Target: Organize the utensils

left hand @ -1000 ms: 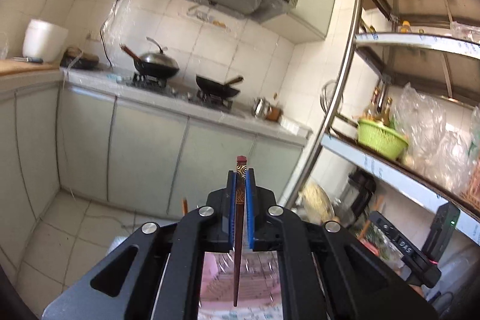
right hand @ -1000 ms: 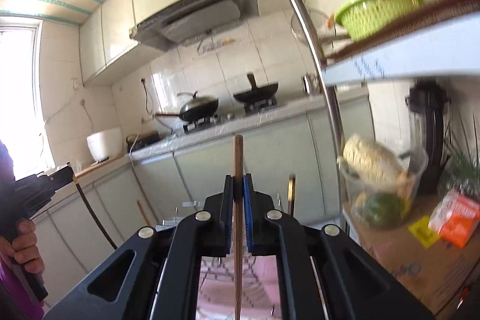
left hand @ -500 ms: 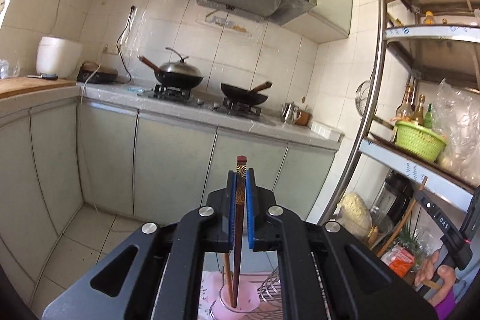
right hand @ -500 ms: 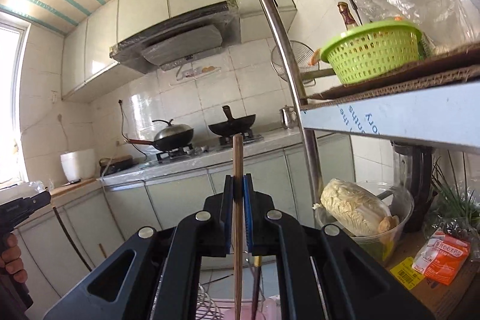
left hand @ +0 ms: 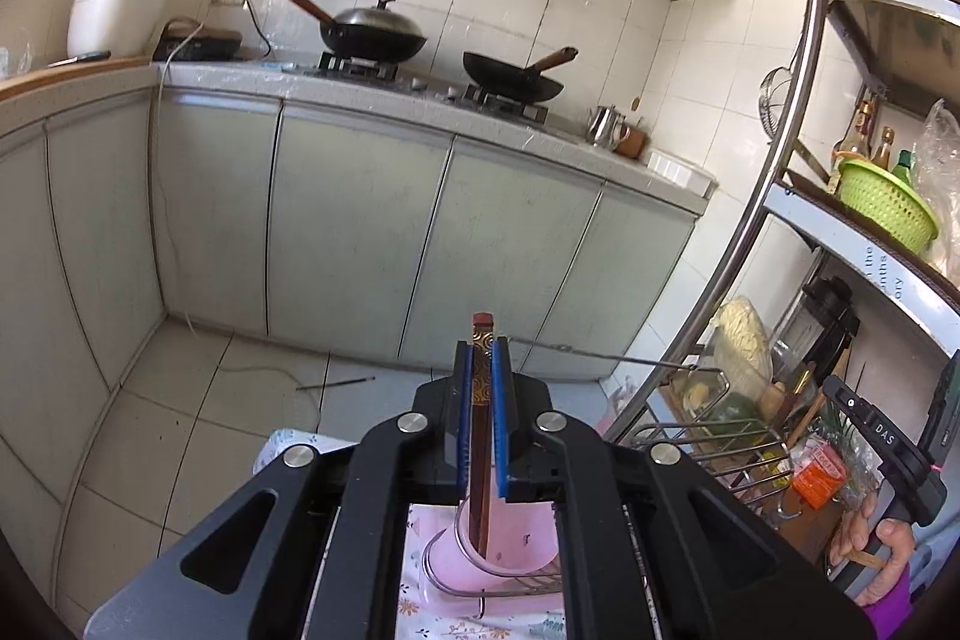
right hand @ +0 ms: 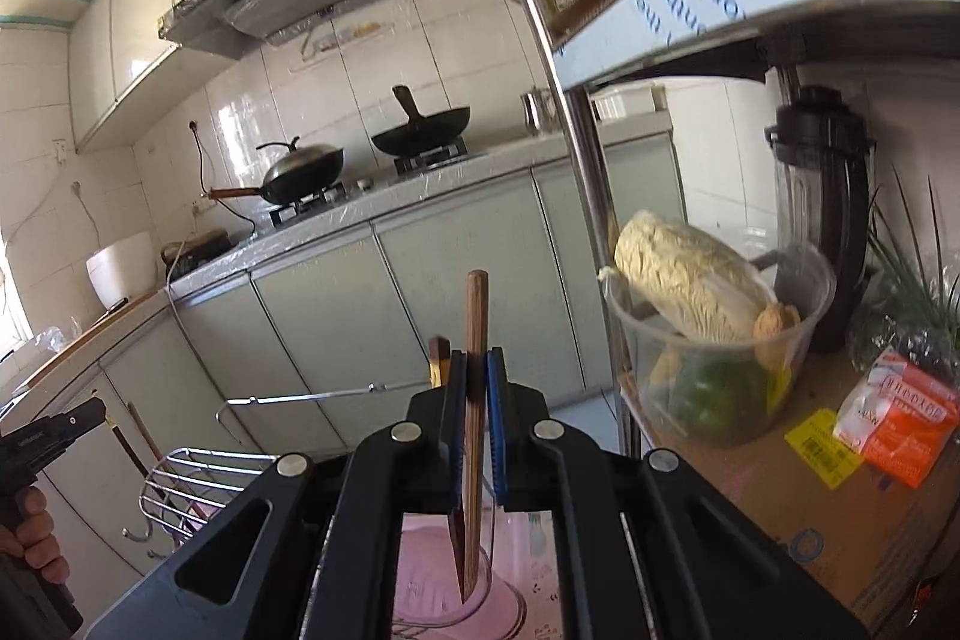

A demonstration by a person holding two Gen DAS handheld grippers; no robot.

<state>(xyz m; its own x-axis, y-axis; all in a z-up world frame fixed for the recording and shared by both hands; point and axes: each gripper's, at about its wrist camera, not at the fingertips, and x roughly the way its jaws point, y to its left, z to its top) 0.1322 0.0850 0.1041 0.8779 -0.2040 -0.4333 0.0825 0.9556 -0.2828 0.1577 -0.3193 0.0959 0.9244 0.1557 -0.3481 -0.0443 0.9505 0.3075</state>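
My left gripper (left hand: 481, 358) is shut on a dark brown chopstick (left hand: 480, 436) with a red top and a gold band. It is held upright, with its lower end in the mouth of a pink cup (left hand: 522, 544). My right gripper (right hand: 476, 364) is shut on a plain wooden chopstick (right hand: 476, 316), also upright, whose lower end reaches into the same pink cup (right hand: 426, 580). Just left of the right gripper's jaws, a dark-tipped chopstick (right hand: 438, 358) shows its top. Each gripper shows at the edge of the other's view, held by a hand.
A wire dish rack (left hand: 708, 436) stands beside the cup on a floral cloth (left hand: 480, 625). A metal shelf post (right hand: 576, 196) rises close on the right, with a tub of vegetables (right hand: 714, 340), a blender (right hand: 822, 196) and an orange packet (right hand: 900, 418). Grey cabinets (left hand: 360, 232) lie ahead.
Both grippers have come down and tipped forward, each keeping hold of its chopstick. The pink cup and wire rack have risen into view, and the chopsticks' lower ends now sit at the cup.
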